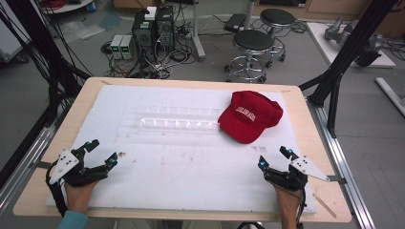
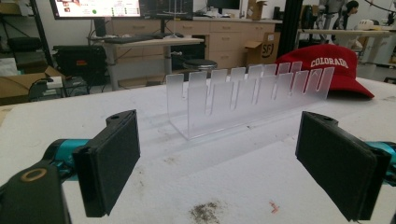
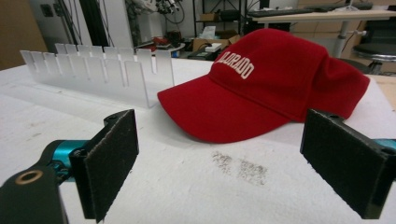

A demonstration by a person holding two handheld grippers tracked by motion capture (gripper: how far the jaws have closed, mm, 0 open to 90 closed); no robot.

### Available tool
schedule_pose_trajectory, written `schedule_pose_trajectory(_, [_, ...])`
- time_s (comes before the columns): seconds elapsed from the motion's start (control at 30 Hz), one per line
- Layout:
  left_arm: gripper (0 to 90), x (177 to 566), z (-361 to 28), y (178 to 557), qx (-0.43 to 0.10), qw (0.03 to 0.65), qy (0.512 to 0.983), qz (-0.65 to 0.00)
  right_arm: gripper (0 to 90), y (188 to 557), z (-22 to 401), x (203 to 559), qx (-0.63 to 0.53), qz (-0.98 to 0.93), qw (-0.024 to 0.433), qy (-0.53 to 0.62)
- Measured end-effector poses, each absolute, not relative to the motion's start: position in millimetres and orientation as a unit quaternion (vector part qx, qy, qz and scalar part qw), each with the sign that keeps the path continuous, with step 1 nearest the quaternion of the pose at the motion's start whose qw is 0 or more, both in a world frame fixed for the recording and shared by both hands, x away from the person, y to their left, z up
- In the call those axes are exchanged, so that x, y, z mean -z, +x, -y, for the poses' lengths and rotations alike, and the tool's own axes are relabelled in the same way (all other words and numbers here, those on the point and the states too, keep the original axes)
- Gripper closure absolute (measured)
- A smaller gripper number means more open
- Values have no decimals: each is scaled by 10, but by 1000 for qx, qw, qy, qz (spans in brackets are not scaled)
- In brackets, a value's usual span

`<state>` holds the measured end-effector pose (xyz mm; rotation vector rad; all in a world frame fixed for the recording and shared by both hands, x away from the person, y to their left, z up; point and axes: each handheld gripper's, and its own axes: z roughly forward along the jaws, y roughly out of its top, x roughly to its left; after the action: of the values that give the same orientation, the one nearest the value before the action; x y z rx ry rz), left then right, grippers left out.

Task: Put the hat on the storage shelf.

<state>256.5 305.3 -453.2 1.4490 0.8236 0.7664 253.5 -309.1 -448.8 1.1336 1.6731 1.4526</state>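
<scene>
Two black stools (image 1: 253,45) and computer towers (image 1: 153,28) on grey floor (image 1: 43,95)

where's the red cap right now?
In the high view the red cap lies on the white mat, right of centre, at the right end of the clear slotted rack, beyond the right claw.

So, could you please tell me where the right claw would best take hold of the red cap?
Probably the brim of the red cap. It juts as a thin, stiff edge towards the right claw, low over the white mat, so the open jaws could slide in level from the near side, one above and one below. The rounded crown looks too wide.
</scene>
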Motion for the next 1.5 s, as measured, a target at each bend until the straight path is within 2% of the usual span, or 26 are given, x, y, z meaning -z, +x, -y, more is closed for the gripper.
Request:
schedule_pose_trajectory(0.77, [141, 4532, -3053, 2568, -331, 606, 629, -356, 103, 3027, 3041, 3752, -524, -665, 319, 425])
schedule_pose_trajectory(1.17, [141, 4531, -3056, 2574, -328, 607, 629, -358, 103, 3393, 3085, 3580, -509, -680, 295, 438])
schedule_pose_trajectory(1.5, [141, 4530, -3053, 2577, -328, 606, 630, -358, 103, 3876, 3149, 3424, -463, -725, 259, 438])
